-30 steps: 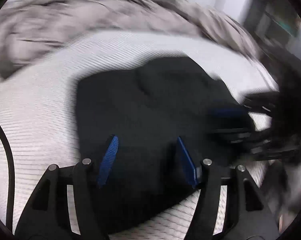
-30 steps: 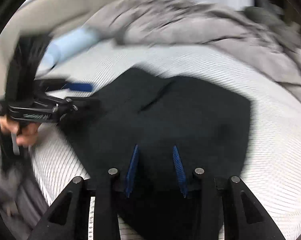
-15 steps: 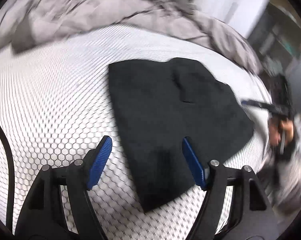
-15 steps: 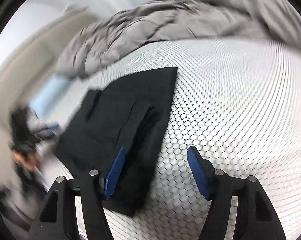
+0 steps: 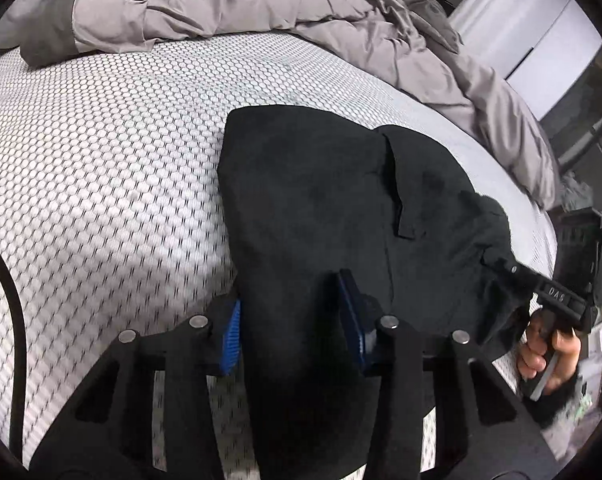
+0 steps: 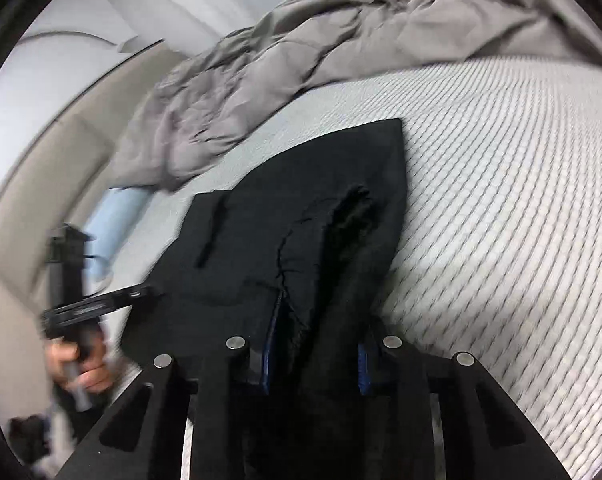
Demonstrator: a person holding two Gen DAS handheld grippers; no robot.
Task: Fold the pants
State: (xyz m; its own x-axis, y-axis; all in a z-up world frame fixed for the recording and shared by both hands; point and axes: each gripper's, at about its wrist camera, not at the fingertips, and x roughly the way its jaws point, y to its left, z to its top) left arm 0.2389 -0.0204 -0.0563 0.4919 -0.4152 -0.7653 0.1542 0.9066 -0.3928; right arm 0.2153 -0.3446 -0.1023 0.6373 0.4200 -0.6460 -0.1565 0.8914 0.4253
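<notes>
Both tongs, left gripper (image 5: 293,320) and right gripper (image 6: 317,344), stand apart astride the pants (image 5: 321,200); we clench at six o'clock evenly.

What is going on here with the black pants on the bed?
A person is folding black pants on a white mattress, with a gripper in each hand. The left gripper and the right gripper each have the near edge of the fabric between their fingers. A grey duvet lies bunched behind.

Black pants (image 5: 321,208), folded into a flat compact bundle, pocket uppermost
</notes>
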